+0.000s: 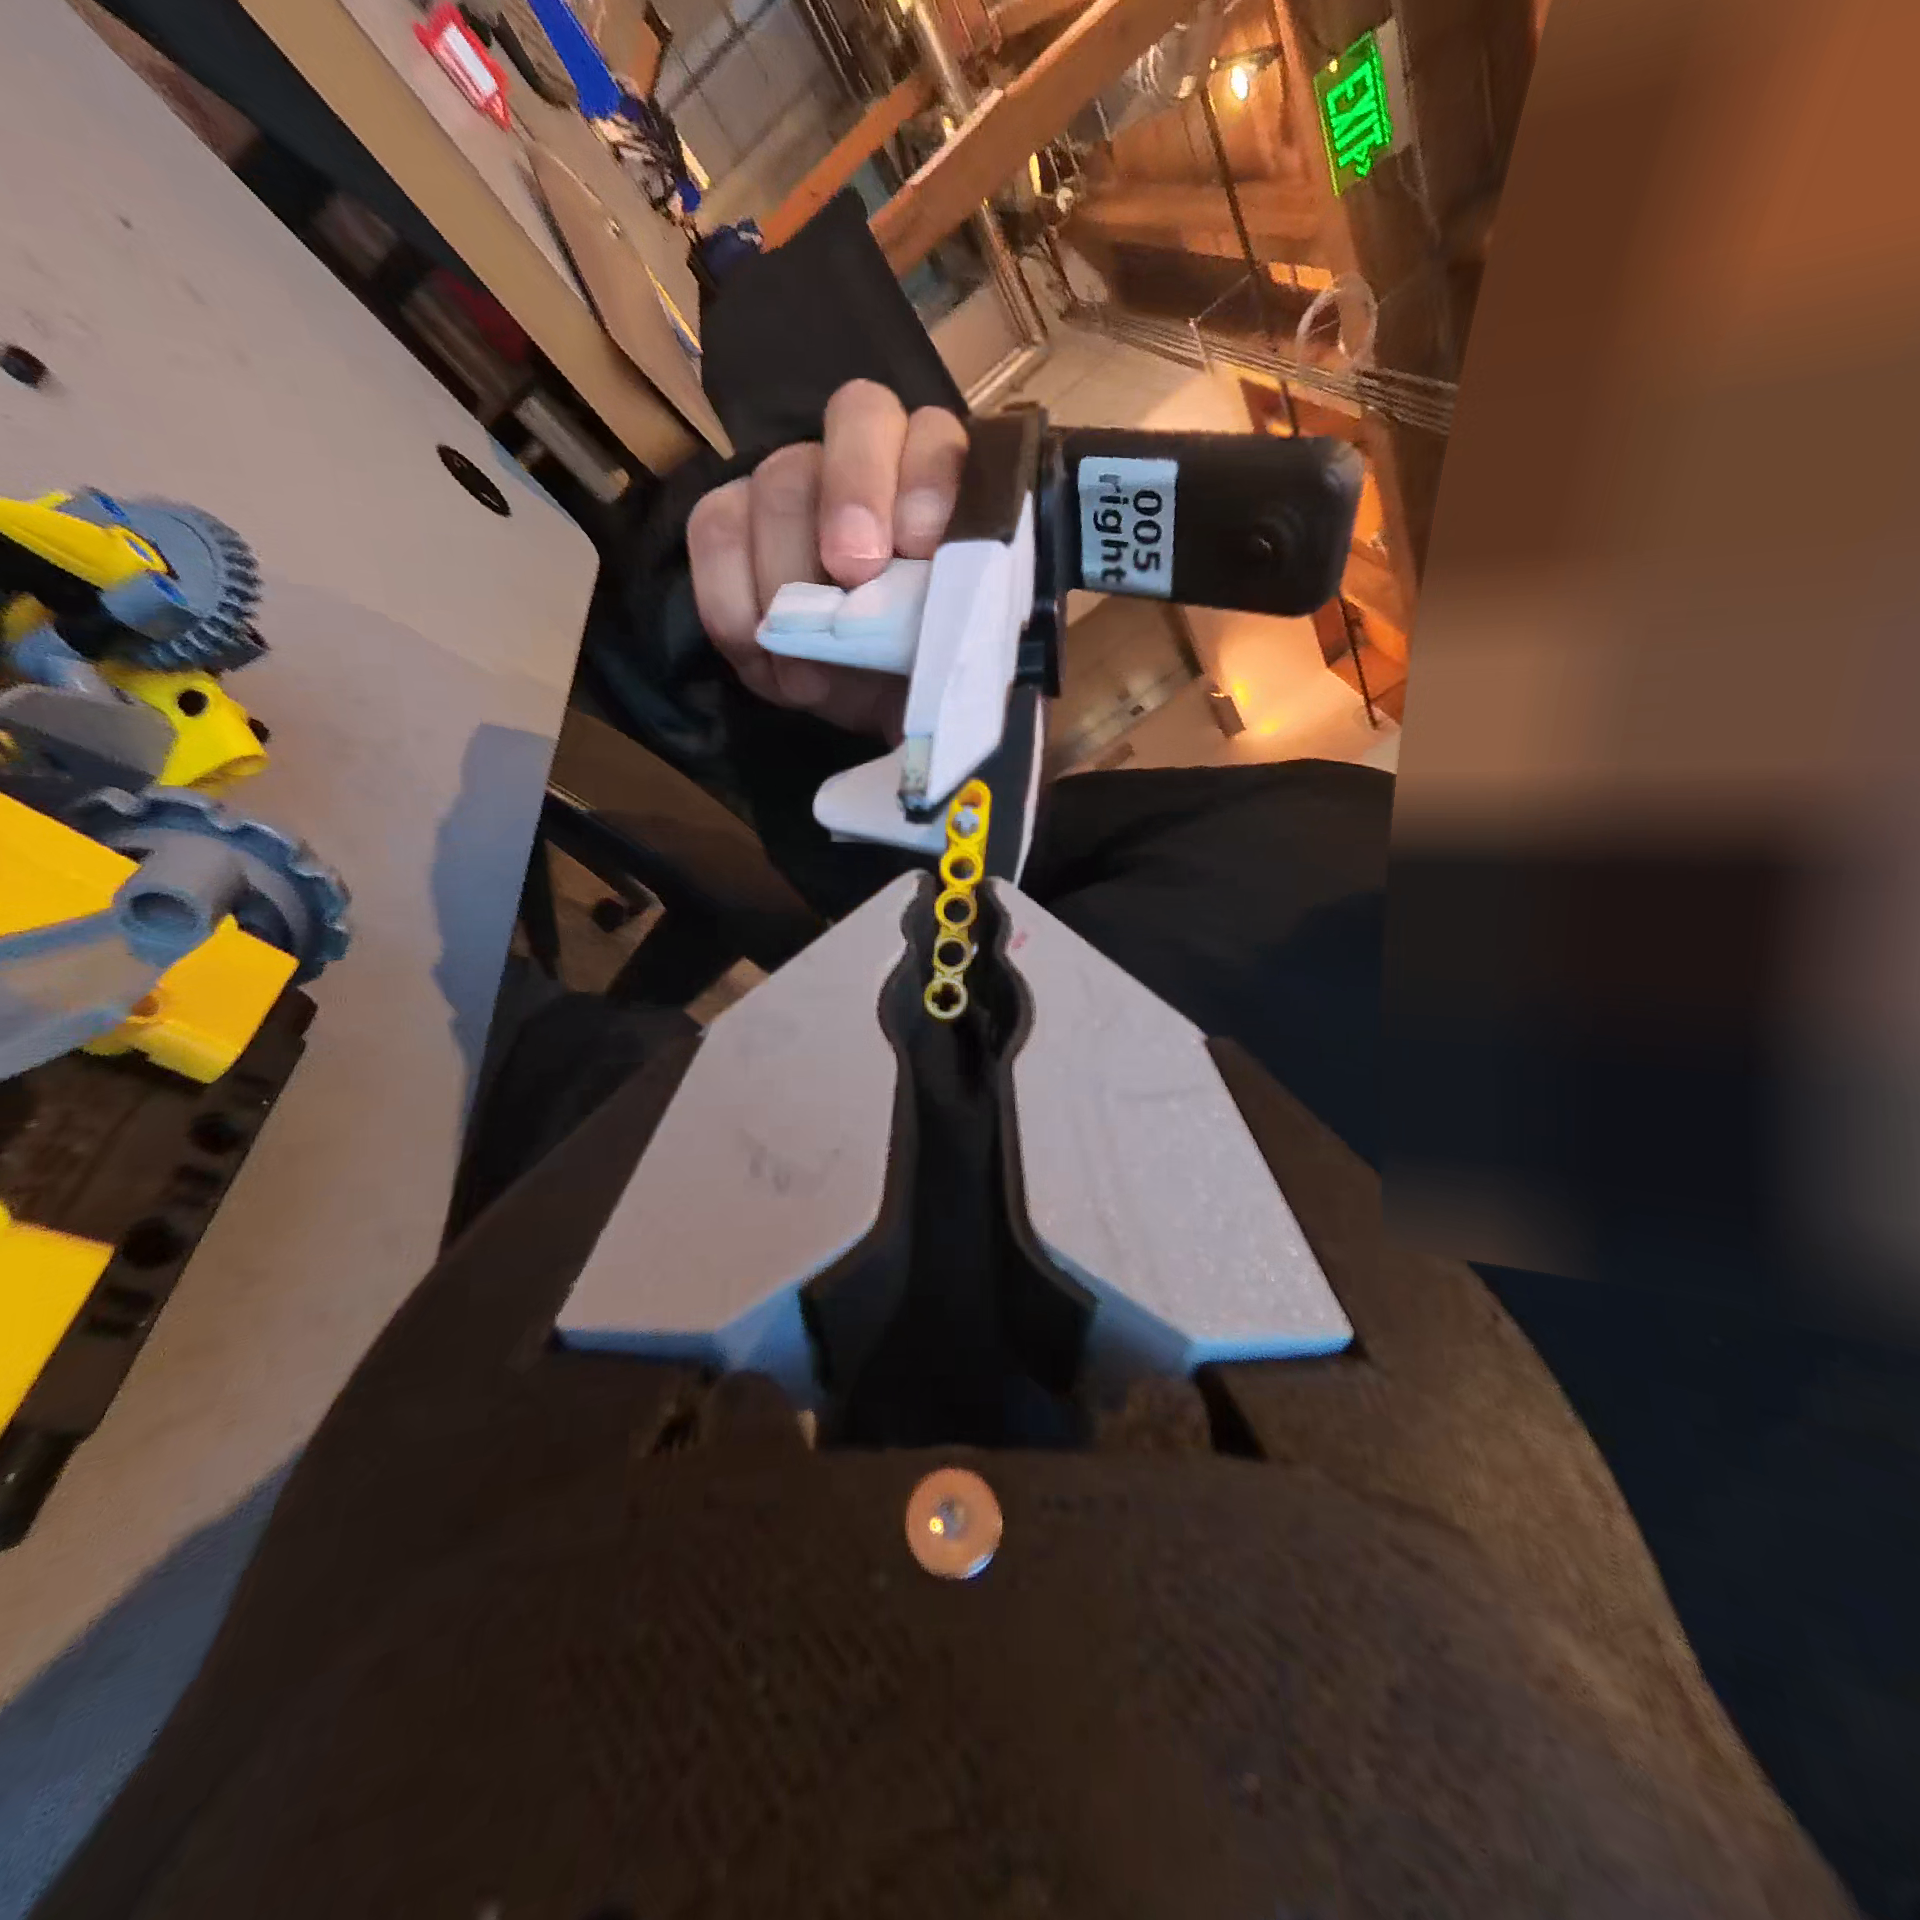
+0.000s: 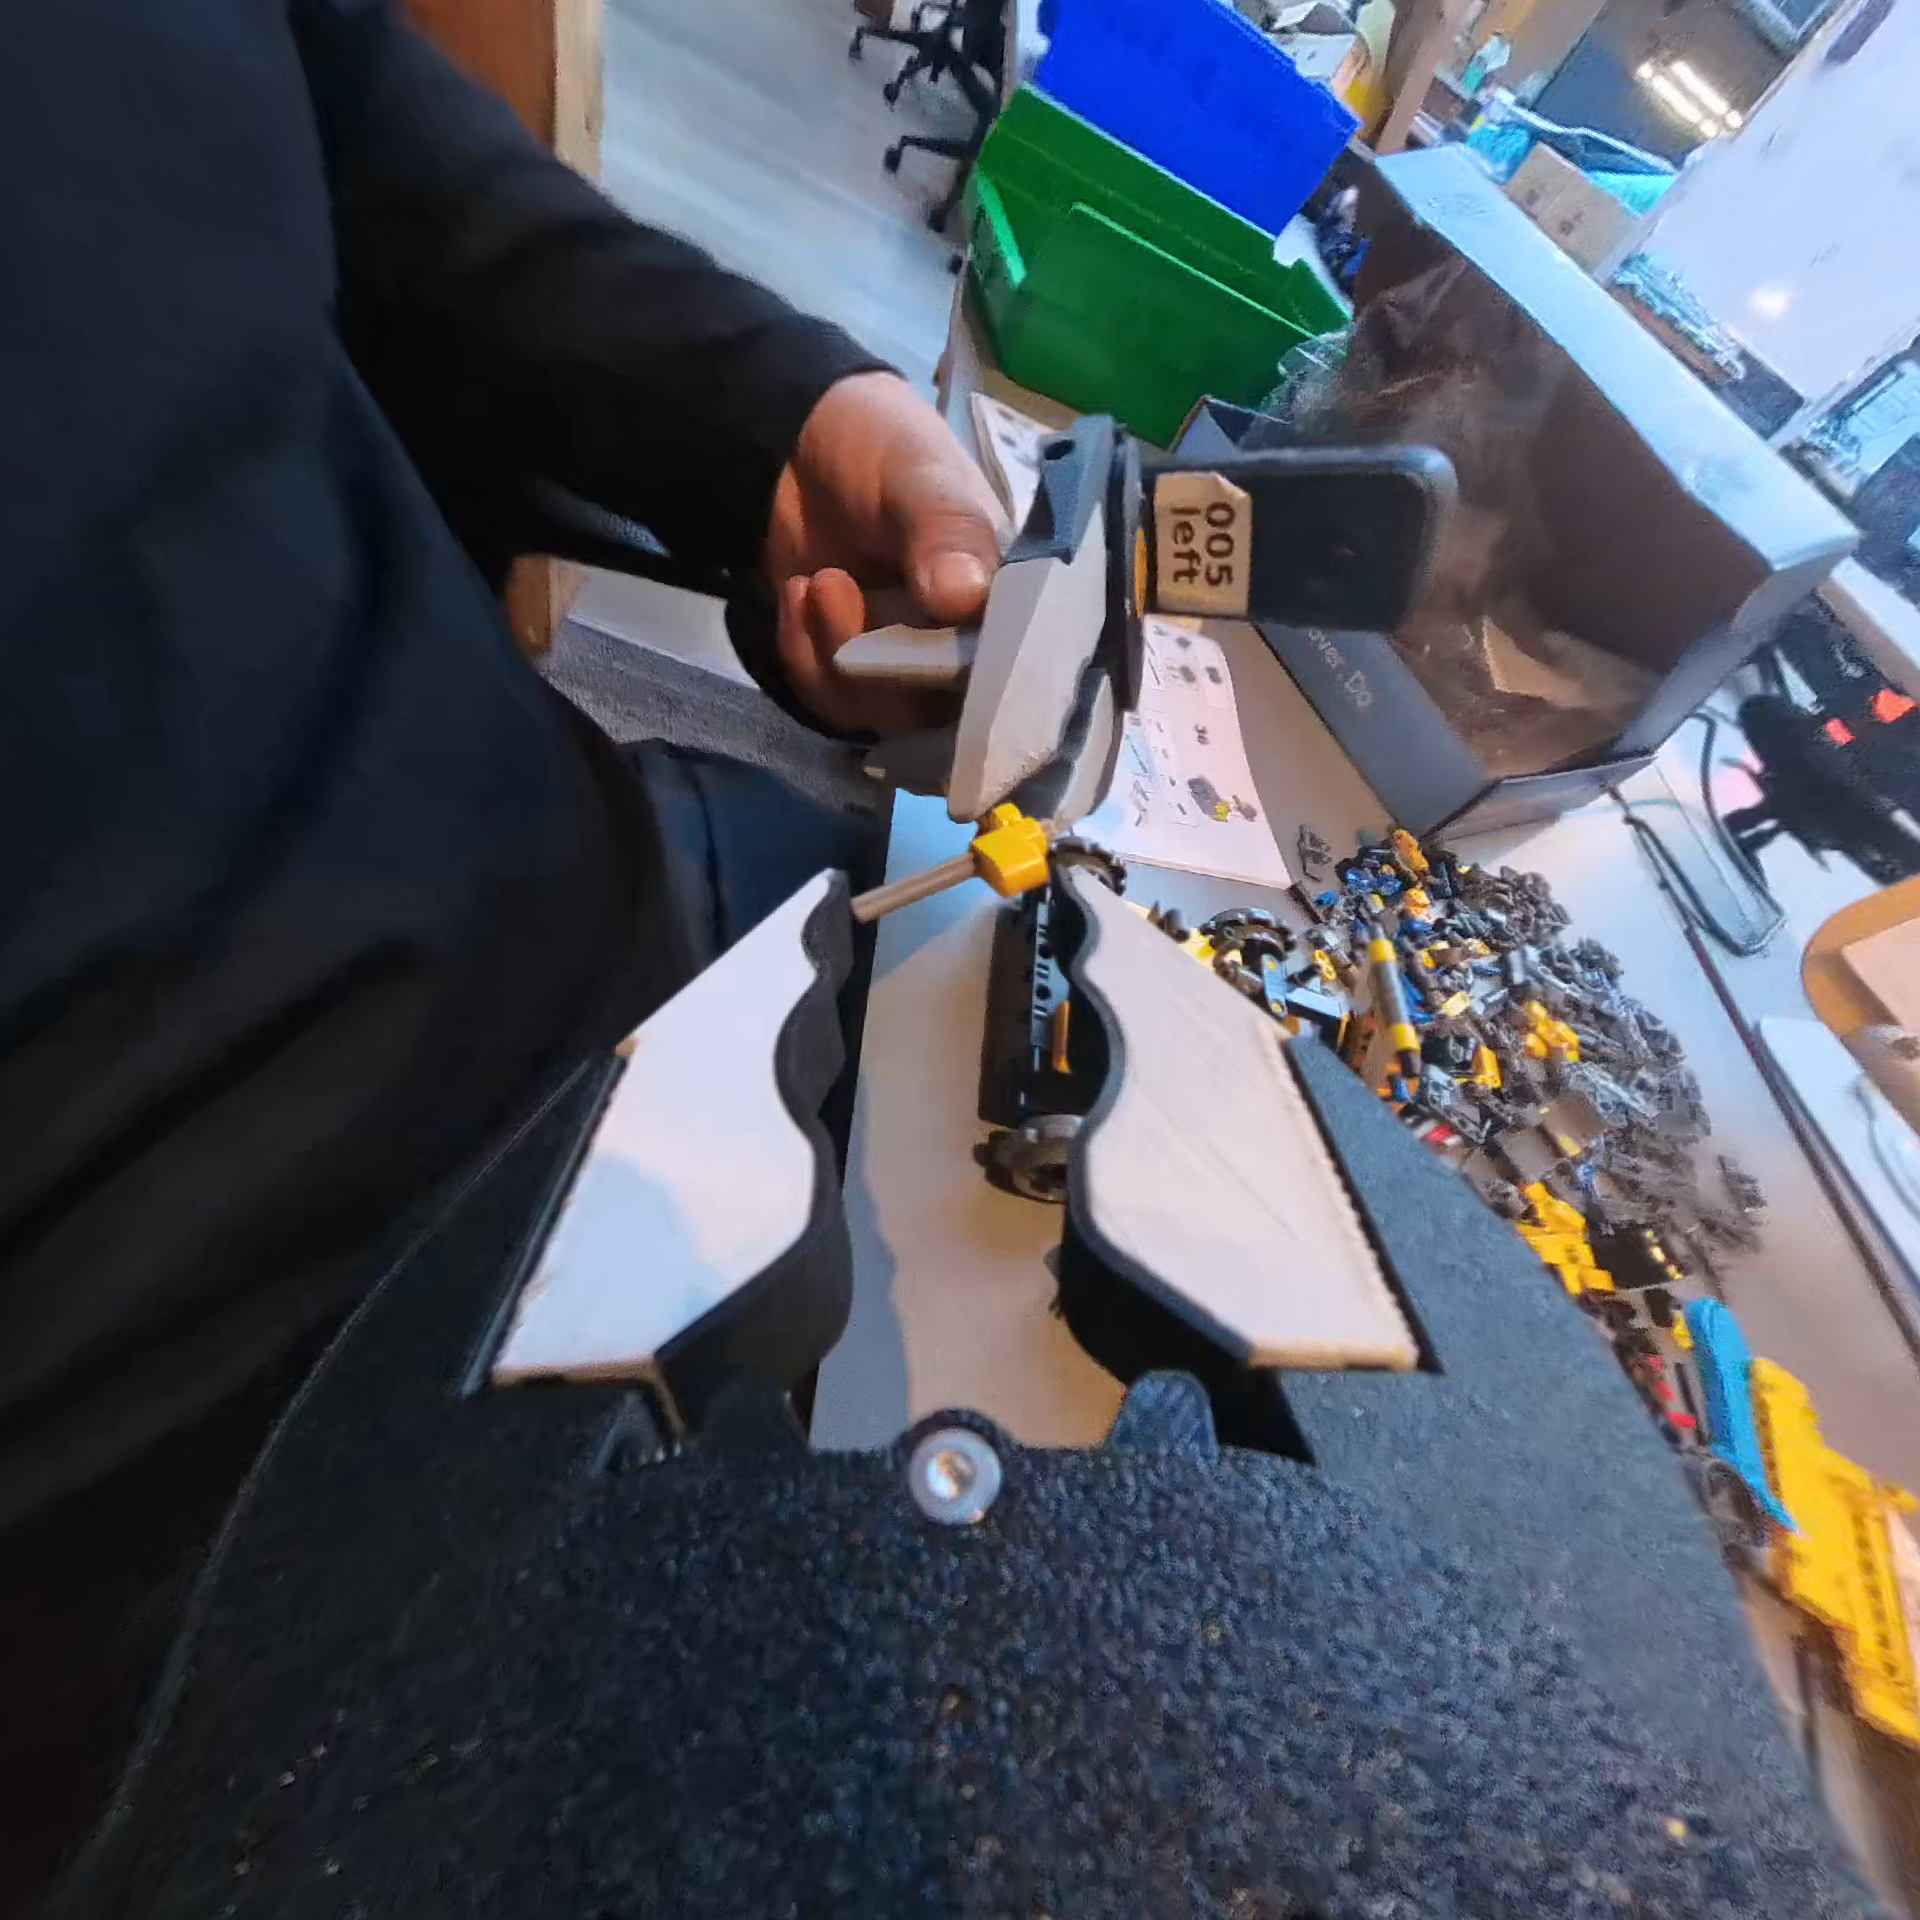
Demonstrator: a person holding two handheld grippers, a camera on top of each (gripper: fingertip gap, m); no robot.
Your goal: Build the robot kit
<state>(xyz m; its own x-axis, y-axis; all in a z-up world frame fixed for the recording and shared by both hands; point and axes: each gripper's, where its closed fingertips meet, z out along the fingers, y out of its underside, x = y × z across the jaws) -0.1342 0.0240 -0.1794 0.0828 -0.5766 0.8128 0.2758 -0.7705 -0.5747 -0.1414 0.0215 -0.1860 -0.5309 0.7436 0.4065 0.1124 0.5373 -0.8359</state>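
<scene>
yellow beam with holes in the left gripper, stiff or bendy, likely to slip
The yellow beam is probably stiff: it stands straight past the left gripper. It likely weighs little, being thin and full of holes. It might pivot, since its smooth plastic is pinched narrowly.

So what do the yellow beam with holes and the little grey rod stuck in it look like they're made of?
The yellow beam, held in the left gripper, looks like moulded plastic: saturated colour, smooth slight sheen, crisp round holes. The grey rod through it looks like matte plastic too, though blur leaves that open.
</scene>
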